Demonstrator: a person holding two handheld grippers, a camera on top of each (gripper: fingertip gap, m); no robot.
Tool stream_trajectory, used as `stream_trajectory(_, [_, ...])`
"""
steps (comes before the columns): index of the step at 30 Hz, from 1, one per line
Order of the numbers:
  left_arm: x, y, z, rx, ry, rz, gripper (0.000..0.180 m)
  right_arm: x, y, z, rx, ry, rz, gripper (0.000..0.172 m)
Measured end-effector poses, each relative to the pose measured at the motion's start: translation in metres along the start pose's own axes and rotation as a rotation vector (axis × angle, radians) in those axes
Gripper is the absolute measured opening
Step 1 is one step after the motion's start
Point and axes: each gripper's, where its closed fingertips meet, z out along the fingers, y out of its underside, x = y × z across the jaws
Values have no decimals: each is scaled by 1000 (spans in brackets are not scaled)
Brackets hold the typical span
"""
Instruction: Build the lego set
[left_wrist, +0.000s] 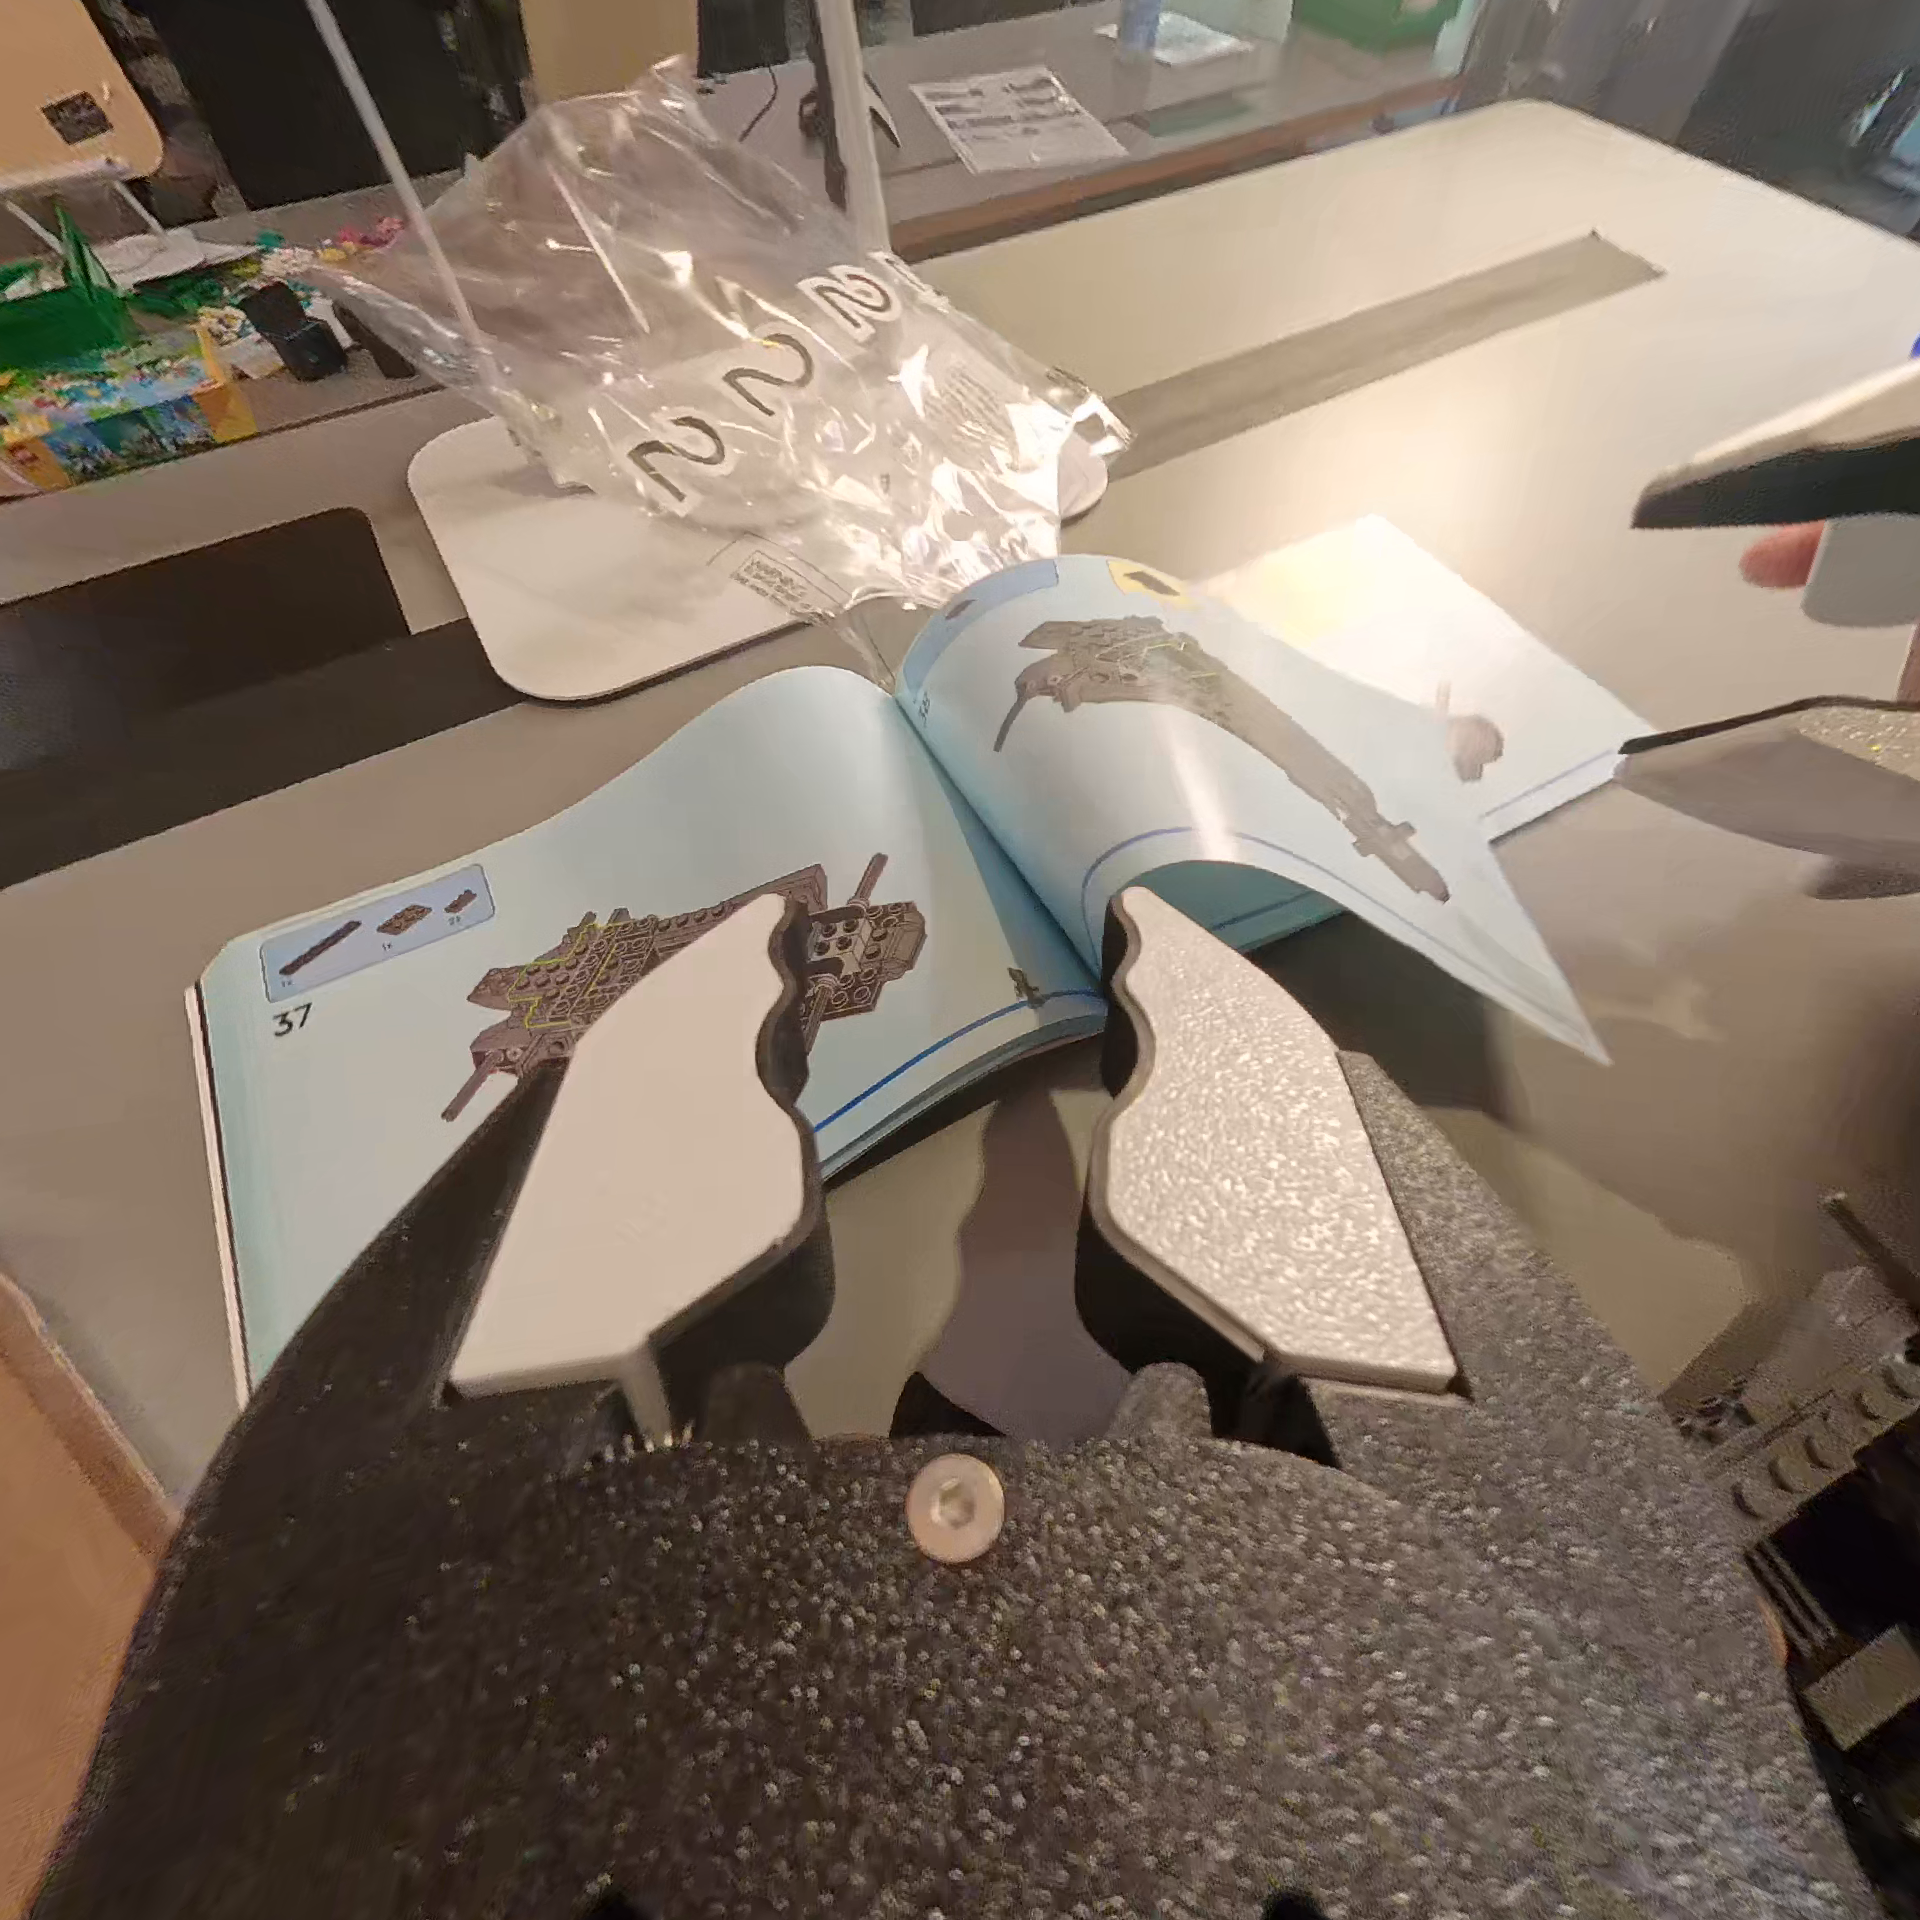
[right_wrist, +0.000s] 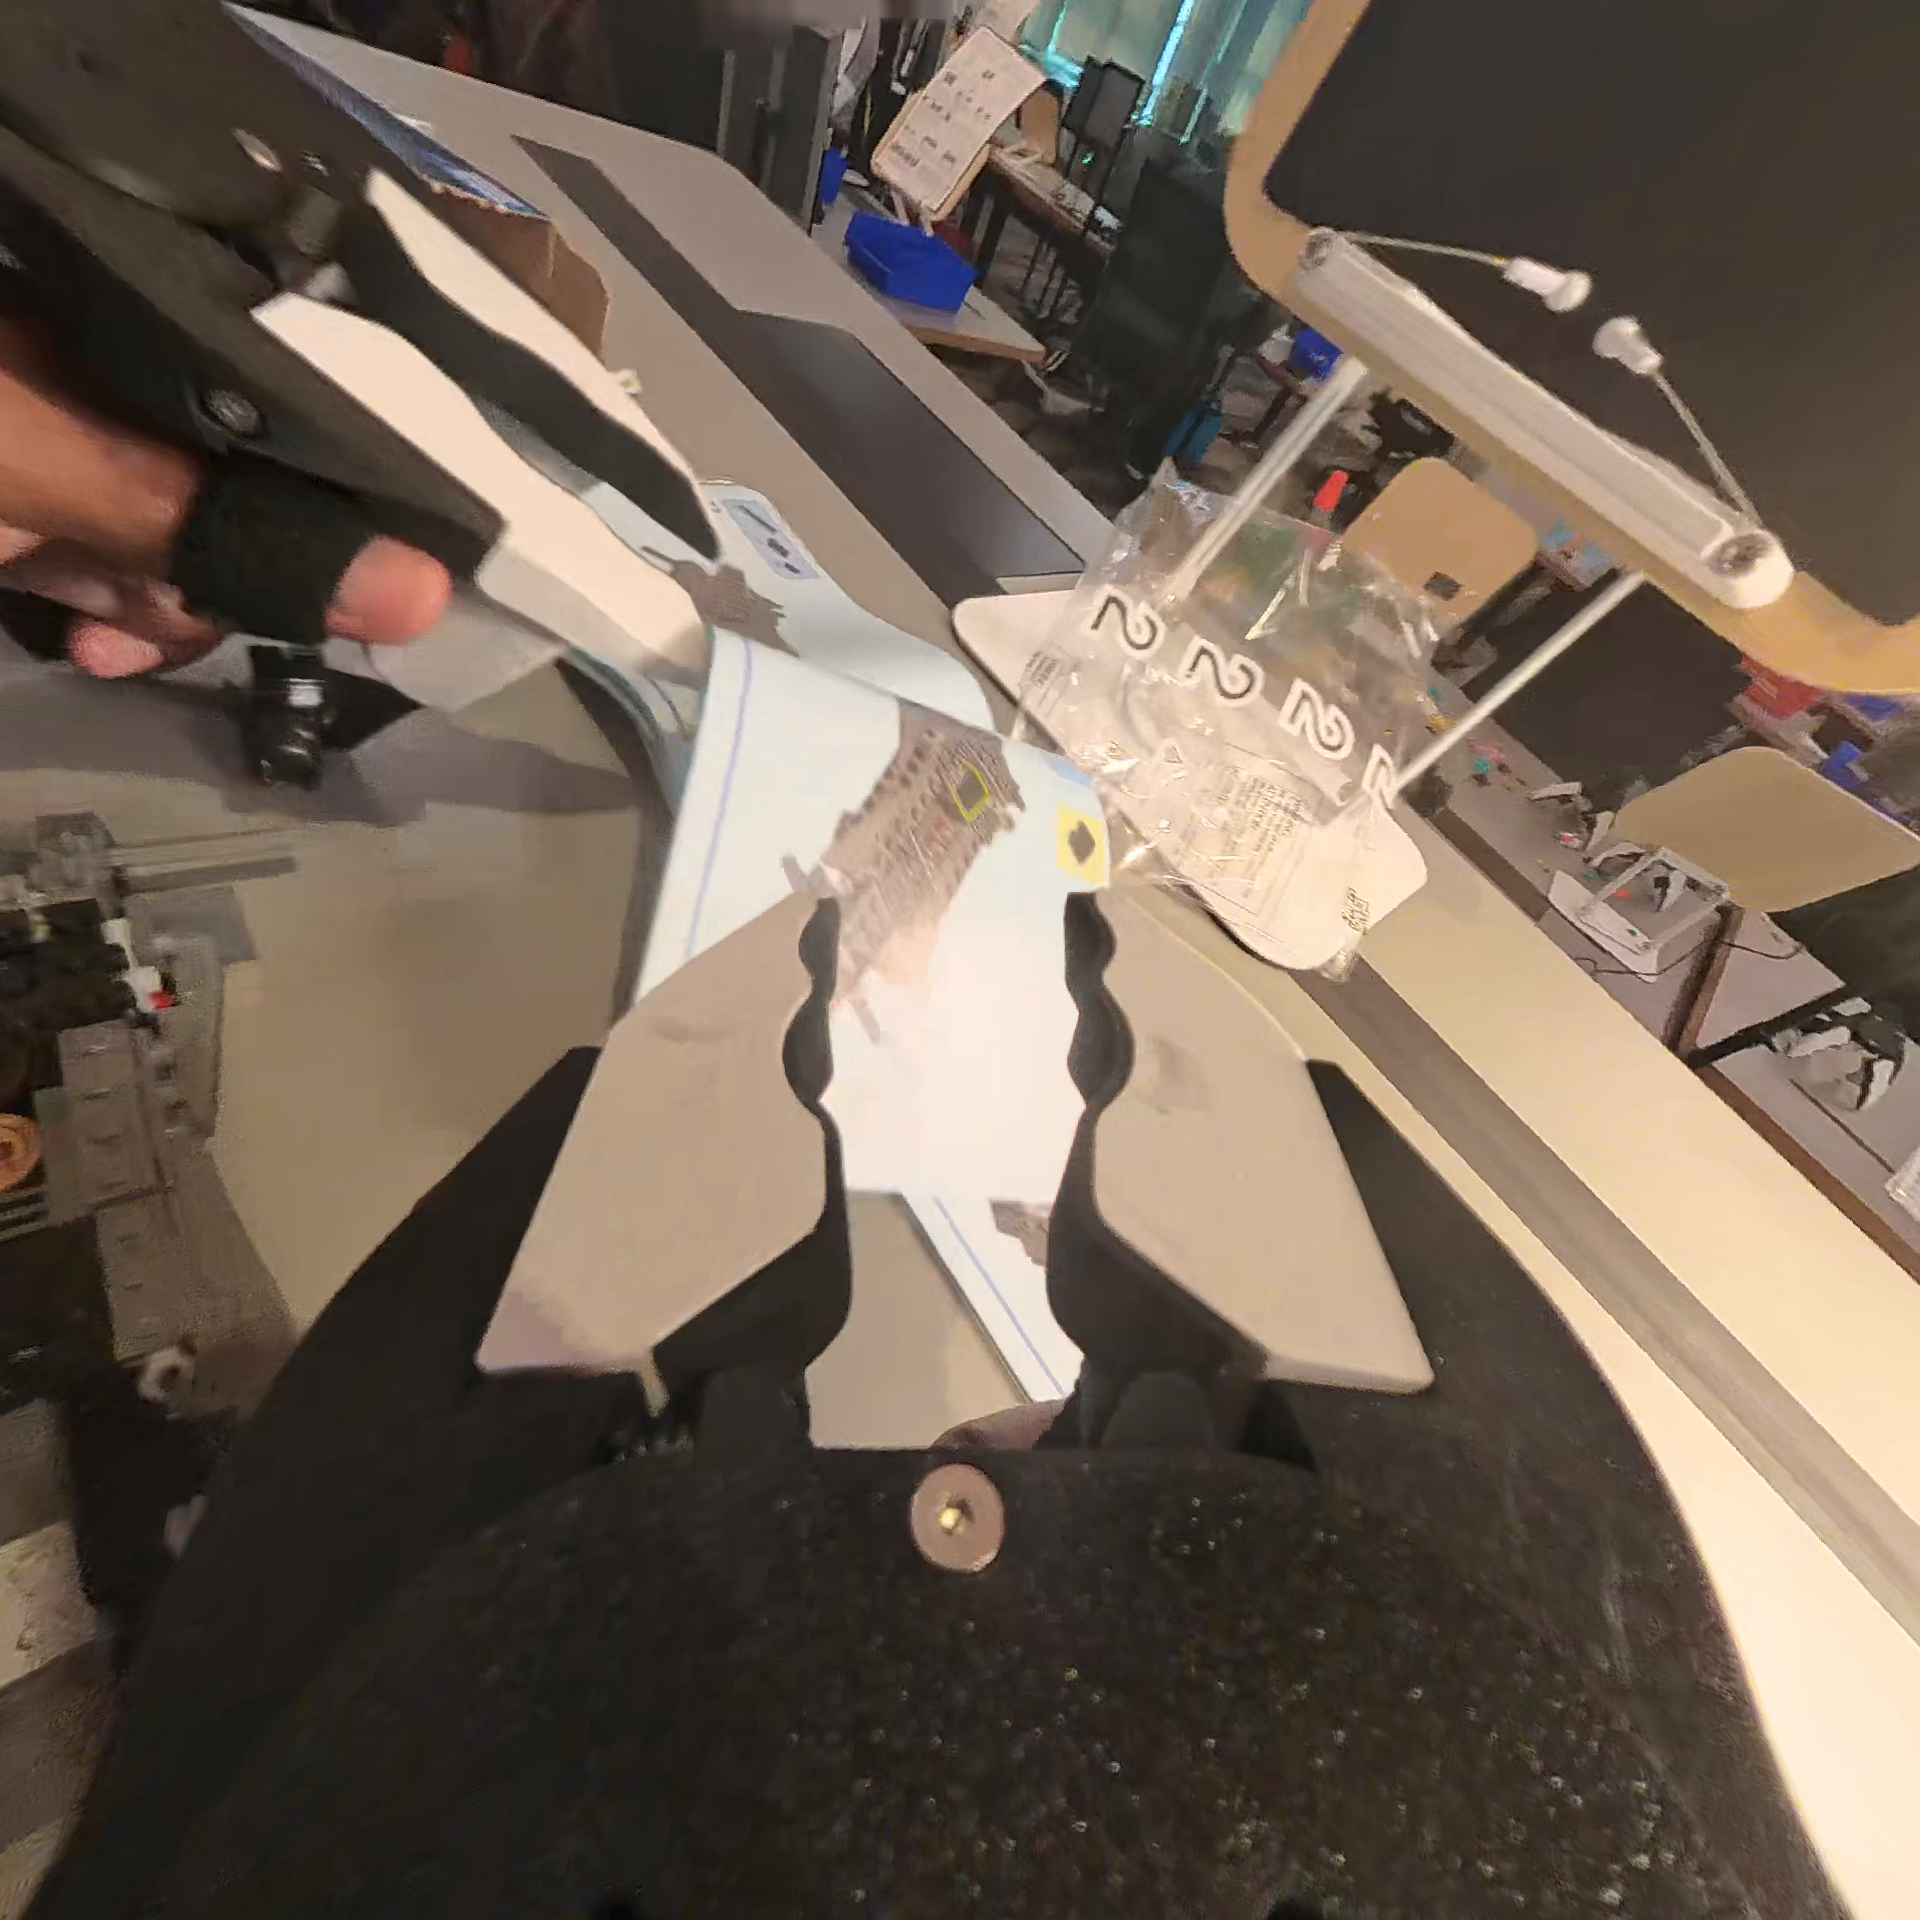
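Observation:
An open light-blue instruction booklet (left_wrist: 644, 831) lies on the grey table (left_wrist: 1455, 312). One page (left_wrist: 1278, 748) stands curled up, loose in the air over the booklet's right half. My left gripper (left_wrist: 951, 914) is open and empty, with its fingertips over the booklet's near edge by the spine. My right gripper (right_wrist: 951, 914) is open. The loose page (right_wrist: 935, 997) shows between its fingers, and the pads do not press on it. In the left wrist view the right gripper (left_wrist: 1704, 623) stands open beside the page, apart from it. The left gripper (right_wrist: 665, 582) shows at the upper left of the right wrist view, held by a hand.
A crumpled clear plastic bag (left_wrist: 727, 395) rests on a white stand base (left_wrist: 582, 603) just behind the booklet; it also shows in the right wrist view (right_wrist: 1247, 707). A dark grey brick model (right_wrist: 94, 1039) sits on the table beside the booklet. A chair back (right_wrist: 1558, 208) looms overhead.

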Motion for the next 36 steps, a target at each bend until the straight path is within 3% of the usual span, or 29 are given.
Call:
stream_trajectory(6, [-16,-14,-13,120,0,-179,55,20,8,-1,45,103,75,39])
stream_trajectory(15, [-53,-21,-32,272,20,-466,55,17,17,7,-18,114,38,38])
stream_trajectory(28, [-62,-35,-42,374,133,-475,50,13,18,8,-28,115,-1,35])
stream_trajectory(36, [-84,-31,-45,411,140,-574,29,13,18,9,-34,121,-3,35])
